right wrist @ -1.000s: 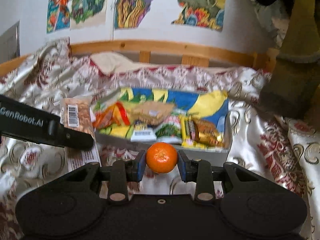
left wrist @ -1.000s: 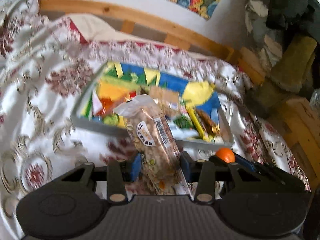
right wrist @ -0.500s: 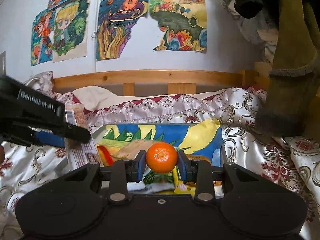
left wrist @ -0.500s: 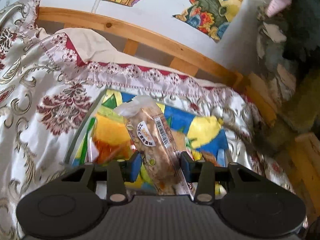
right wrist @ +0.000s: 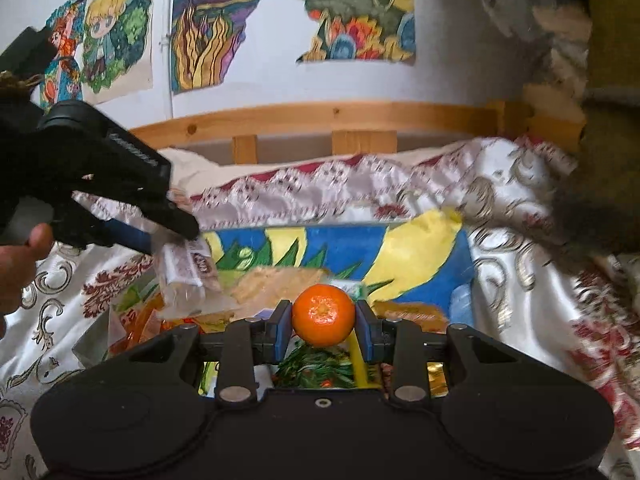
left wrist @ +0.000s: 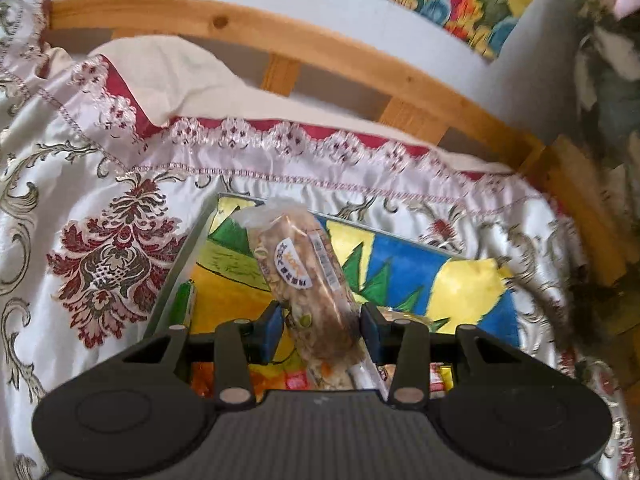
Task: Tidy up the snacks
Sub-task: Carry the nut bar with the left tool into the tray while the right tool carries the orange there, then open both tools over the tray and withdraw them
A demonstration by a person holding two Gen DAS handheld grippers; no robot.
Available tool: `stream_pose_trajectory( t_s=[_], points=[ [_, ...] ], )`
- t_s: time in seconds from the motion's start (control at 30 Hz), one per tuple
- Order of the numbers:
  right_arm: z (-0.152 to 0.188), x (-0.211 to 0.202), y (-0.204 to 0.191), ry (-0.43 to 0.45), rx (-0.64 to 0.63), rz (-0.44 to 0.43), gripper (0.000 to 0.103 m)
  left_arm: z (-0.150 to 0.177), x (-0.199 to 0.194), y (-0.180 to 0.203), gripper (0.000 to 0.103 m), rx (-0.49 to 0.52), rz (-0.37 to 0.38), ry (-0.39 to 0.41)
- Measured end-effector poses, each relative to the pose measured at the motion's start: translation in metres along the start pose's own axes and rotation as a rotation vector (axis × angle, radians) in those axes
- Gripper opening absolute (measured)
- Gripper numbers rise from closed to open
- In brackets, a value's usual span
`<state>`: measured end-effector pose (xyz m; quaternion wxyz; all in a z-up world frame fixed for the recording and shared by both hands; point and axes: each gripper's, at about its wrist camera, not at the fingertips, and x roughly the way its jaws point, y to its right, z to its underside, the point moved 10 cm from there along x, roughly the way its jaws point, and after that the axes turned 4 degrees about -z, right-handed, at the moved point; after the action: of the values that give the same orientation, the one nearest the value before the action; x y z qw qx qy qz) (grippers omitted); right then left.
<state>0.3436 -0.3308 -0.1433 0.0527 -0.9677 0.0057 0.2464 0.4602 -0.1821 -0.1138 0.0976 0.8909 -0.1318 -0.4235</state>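
Observation:
My left gripper [left wrist: 320, 330] is shut on a clear-wrapped nut bar [left wrist: 304, 276] that sticks up and away from the pads, held over the colourful snack box [left wrist: 424, 276]. From the right wrist view that same gripper [right wrist: 168, 236] comes in from the left with the nut bar [right wrist: 188, 268] hanging above the box's left part. My right gripper [right wrist: 323, 330] is shut on an orange mandarin [right wrist: 323, 314], over the near part of the snack box [right wrist: 416, 256]. Several wrapped snacks [right wrist: 276, 280] lie inside the box.
The box rests on a bed with a white and red patterned bedspread [left wrist: 108, 252]. A wooden bed rail [right wrist: 332, 116] and a wall with colourful drawings [right wrist: 352, 12] stand behind. A dark plush shape [right wrist: 600, 184] sits at the right. A person's hand [right wrist: 20, 264] holds the left gripper.
Both grippers have moved forward over the box, which now fills the lower part of each view. The nut bar and the mandarin stay gripped. The left gripper appears higher in the right wrist view.

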Motion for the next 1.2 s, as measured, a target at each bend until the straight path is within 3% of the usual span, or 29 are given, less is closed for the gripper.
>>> stream_pose_trajectory(
  t_s=[0.3, 0.6, 0.8, 0.93, 1.07, 1.2],
  points=[
    [0.01, 0.014, 0.002, -0.049, 0.049, -0.015, 0.036, -0.004, 0.032, -0.004, 0.045, -0.001, -0.032, -0.043],
    [0.012, 0.015, 0.0, -0.063, 0.049, -0.022, 0.04, 0.009, 0.034, -0.012, 0.048, 0.0, -0.071, -0.06],
    [0.009, 0.01, 0.0, -0.051, 0.057, -0.018, 0.053, 0.015, 0.024, -0.013, 0.066, 0.005, -0.07, -0.044],
    [0.003, 0.0, 0.001, -0.023, 0.064, -0.019, 0.069, 0.015, 0.01, -0.01, 0.082, 0.008, -0.061, -0.017],
    [-0.005, -0.016, 0.003, 0.008, 0.08, -0.011, 0.081, 0.016, -0.014, -0.005, 0.087, 0.026, -0.043, 0.024],
    [-0.015, -0.037, 0.008, 0.042, 0.103, 0.004, 0.084, 0.018, -0.041, -0.003, 0.094, 0.052, -0.046, 0.074]
  ],
)
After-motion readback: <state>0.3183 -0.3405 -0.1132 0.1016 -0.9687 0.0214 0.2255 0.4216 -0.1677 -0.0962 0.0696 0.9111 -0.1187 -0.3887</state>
